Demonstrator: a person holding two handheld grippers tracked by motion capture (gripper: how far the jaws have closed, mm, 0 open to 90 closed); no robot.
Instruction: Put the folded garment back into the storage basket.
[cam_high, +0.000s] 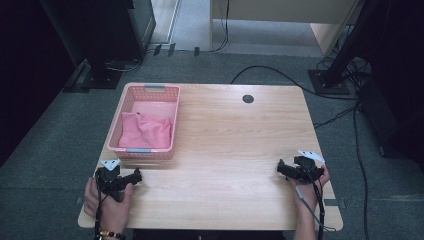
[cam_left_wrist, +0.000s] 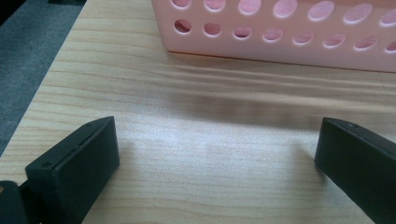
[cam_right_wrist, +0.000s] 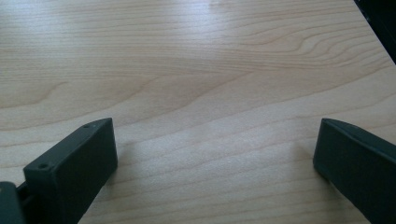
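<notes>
At the left rear of a pale wooden table, a pink perforated plastic basket sits with a crumpled pink cloth lying inside, bunched toward the end nearest the person. The basket carries a grey handle at each short end and stands flat on the tabletop, close to the table's left edge. Just in front of it, near the front-left corner, the left gripper rests in the person's left hand, its jaws spread wide with nothing between them. From the left gripper view, the left gripper faces the basket's holed side wall, which stands a short way beyond the jaw tips and apart from them, its shadow falling across the wood grain; bare tabletop lies between the two black jaws. Across the table, well apart from the basket, the right gripper sits at the front-right edge in the person's right hand, pointing toward the table's middle. The right gripper view shows the right gripper equally wide, with plain wood between the jaws. A cable trails from each gripper over the front edge. A small dark round grommet marks the table's far side, and grey carpet with loose black cables surrounds the table.
</notes>
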